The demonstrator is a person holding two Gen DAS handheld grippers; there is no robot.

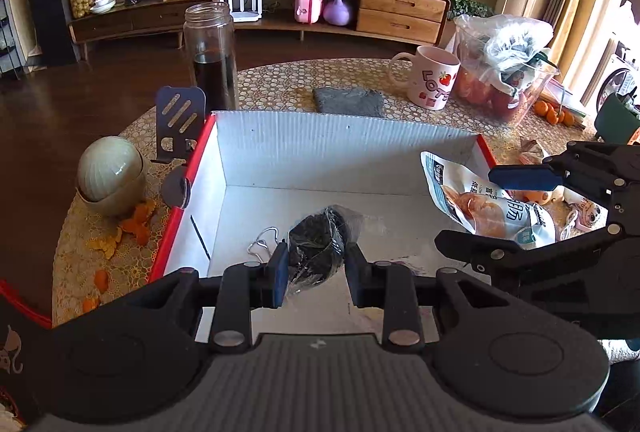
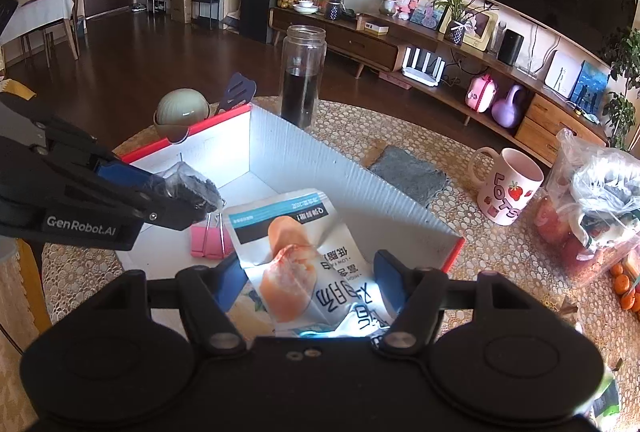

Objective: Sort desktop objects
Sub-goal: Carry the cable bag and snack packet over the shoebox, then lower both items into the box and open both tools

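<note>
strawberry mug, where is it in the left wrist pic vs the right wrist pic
Left wrist view: strawberry mug sits upper right, on the table beyond the box's far wall.
Right wrist view: the mug sits right of centre, beyond the box's right wall.
Shared landmark: the grey cloth lies just left of it in both.

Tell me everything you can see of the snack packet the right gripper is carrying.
The snack packet is a flat, glossy plastic pouch, white and pale blue with a dark band, printed characters and a picture of orange-pink food. It is creased and looks sealed. The right gripper is shut on its lower part, blue pads pressing both side edges. It tilts upward over the right end of the white cardboard box, apart from the left gripper's dark wrapped bundle.
</note>
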